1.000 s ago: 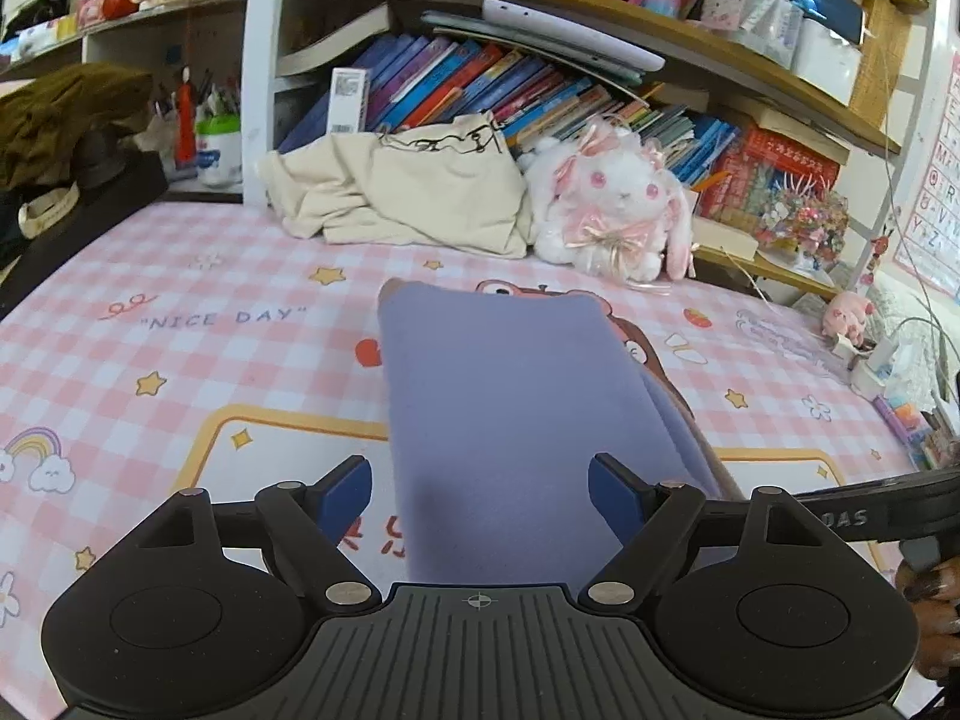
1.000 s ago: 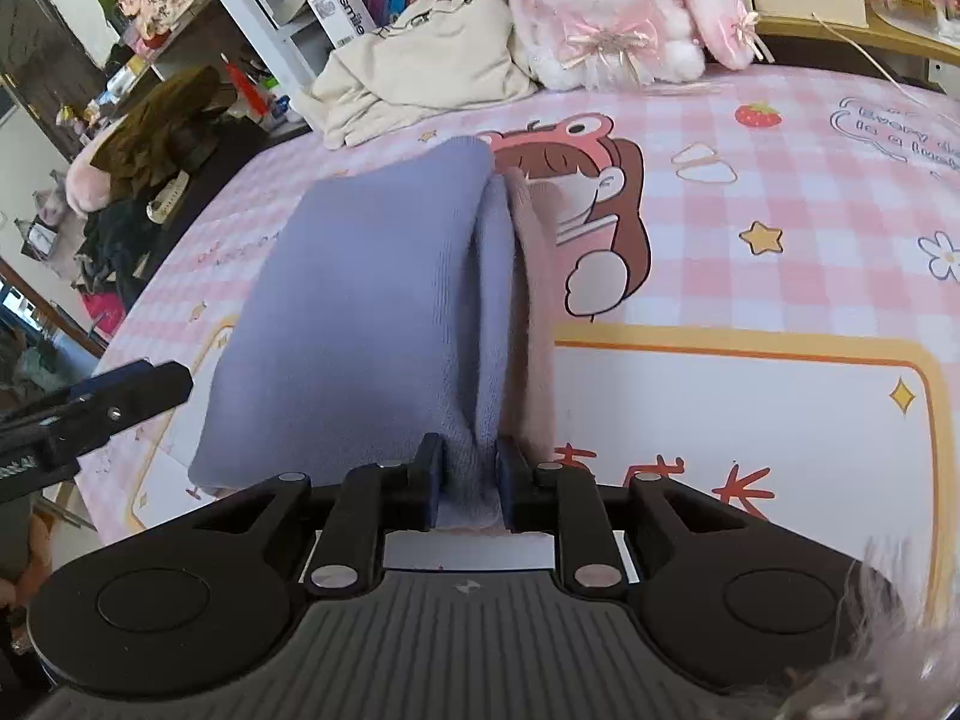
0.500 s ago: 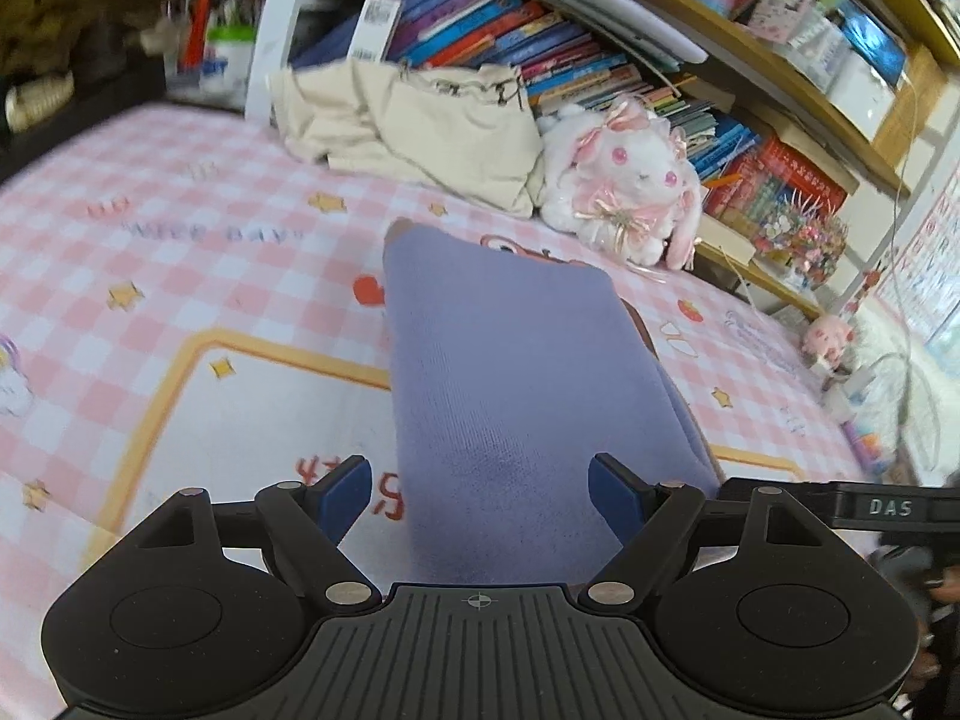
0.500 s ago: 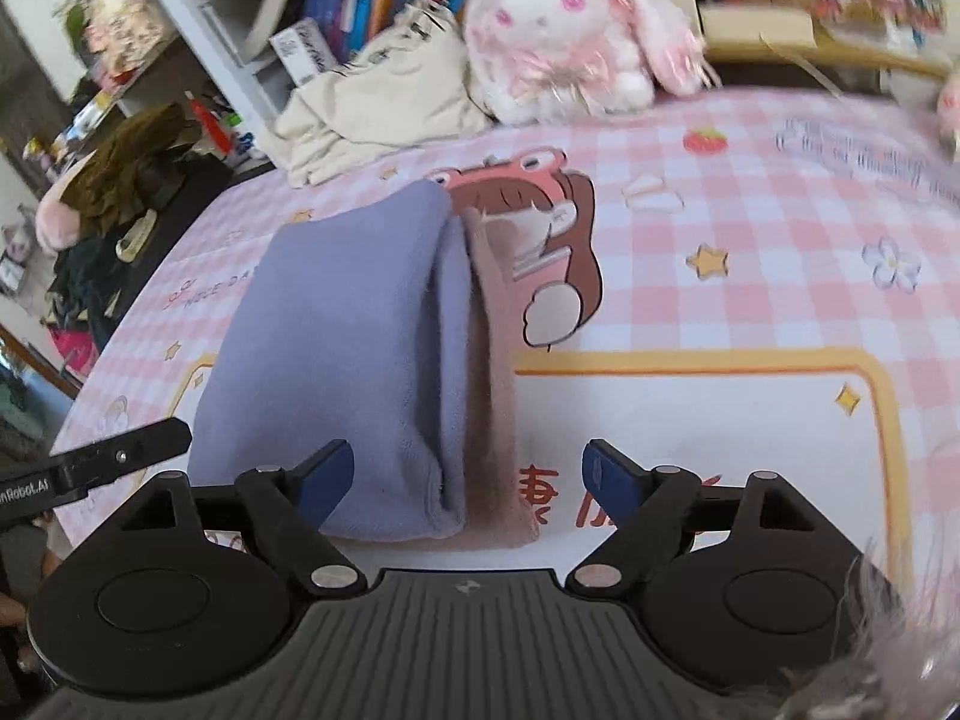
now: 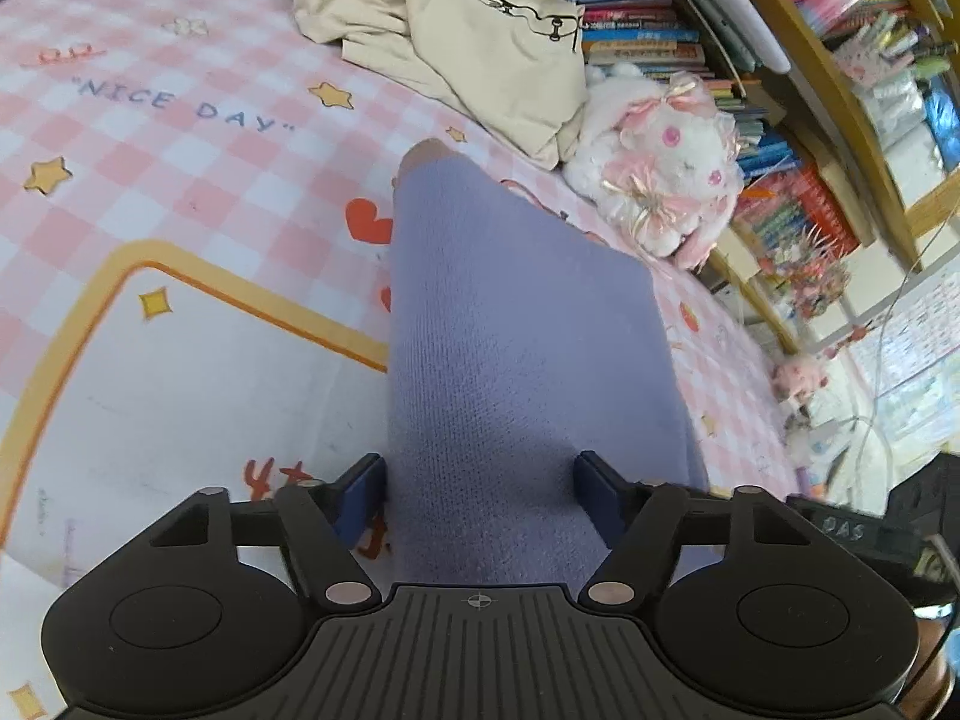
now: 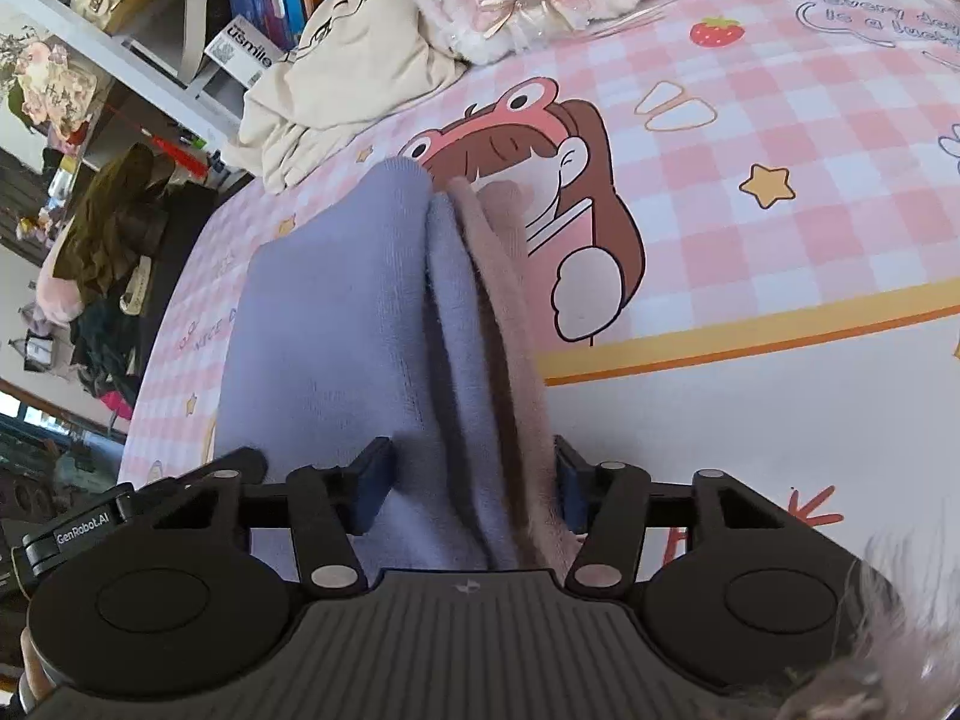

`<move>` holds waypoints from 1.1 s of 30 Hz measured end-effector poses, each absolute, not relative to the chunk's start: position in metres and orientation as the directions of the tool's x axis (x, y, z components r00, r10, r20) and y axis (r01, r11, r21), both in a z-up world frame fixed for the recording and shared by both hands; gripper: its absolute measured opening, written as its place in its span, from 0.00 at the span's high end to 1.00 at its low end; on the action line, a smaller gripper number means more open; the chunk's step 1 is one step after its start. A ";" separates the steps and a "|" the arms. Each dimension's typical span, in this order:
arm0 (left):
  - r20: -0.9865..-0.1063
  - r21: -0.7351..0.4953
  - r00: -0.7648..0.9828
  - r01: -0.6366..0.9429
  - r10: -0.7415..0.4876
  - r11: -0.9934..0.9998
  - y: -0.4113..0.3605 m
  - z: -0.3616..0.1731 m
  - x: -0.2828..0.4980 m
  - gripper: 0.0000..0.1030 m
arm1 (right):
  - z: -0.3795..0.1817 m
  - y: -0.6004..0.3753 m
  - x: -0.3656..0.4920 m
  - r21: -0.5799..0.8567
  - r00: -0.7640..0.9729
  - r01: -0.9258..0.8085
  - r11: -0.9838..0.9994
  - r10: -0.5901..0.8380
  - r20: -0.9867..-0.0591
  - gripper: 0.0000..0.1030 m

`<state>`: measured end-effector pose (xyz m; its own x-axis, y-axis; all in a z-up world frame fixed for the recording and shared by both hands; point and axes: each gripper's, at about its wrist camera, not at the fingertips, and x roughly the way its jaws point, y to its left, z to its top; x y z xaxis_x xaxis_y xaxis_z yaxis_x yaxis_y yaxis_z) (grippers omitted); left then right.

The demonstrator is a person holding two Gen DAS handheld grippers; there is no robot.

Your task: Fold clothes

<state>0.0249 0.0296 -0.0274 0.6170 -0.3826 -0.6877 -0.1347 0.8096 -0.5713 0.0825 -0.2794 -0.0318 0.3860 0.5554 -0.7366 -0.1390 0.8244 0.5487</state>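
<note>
- Nearest, in the left wrist view, the left gripper (image 5: pixel 480 489) has its jaws spread wide, one blue pad on each side of the near end of the folded lavender garment (image 5: pixel 516 348); its left pad sits right at the cloth's left edge, though whether it touches cannot be told.
- Likewise, in the right wrist view, the right gripper (image 6: pixel 474 480) has its jaws apart, straddling the near end of the same garment (image 6: pixel 336 330) without pinching it.
- Only the right wrist view shows the garment's open right-hand edge: stacked lavender folds with a pinkish-beige layer (image 6: pixel 504 300) running along them. The left wrist view shows just a smooth lavender top, with a small beige tip at the far end.
- Beneath it, the garment lies flat on the worktop (image 5: pixel 180 360), which has a pink checked cover with stars, an orange-bordered white panel and the words "NICE DAY".
- Further out, the right wrist view shows a printed cartoon girl in a frog hat (image 6: pixel 540 138) beside the garment's far end; the left wrist view shows almost none of it.
- Beyond that, a crumpled cream cloth bag (image 5: pixel 456 42) and a white plush rabbit (image 5: pixel 666 174) with pink bows rest at the worktop's far edge.
- Farthest, shelves of books (image 5: pixel 648 36) stand behind them.
</note>
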 end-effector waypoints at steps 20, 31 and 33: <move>-0.703 -0.574 0.548 -0.059 -0.454 0.817 0.037 -0.027 0.033 0.40 | -0.036 -0.285 0.061 0.581 0.413 -0.075 0.811 0.555 -0.722 0.46; -0.731 -0.440 0.571 0.024 -0.374 0.898 0.010 -0.007 0.024 0.48 | -0.013 -0.263 0.044 0.426 0.483 -0.234 0.874 0.484 -0.730 0.71; -0.732 -0.472 0.554 0.006 -0.396 0.882 0.016 -0.012 0.026 0.44 | -0.018 -0.267 0.047 0.447 0.463 -0.204 0.871 0.488 -0.740 0.66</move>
<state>0.0257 0.0159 -0.0123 0.5542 -0.3959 -0.7322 0.0064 0.8817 -0.4718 0.0465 -0.2672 -0.0182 0.4632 0.4881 -0.7398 -0.2035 0.8710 0.4472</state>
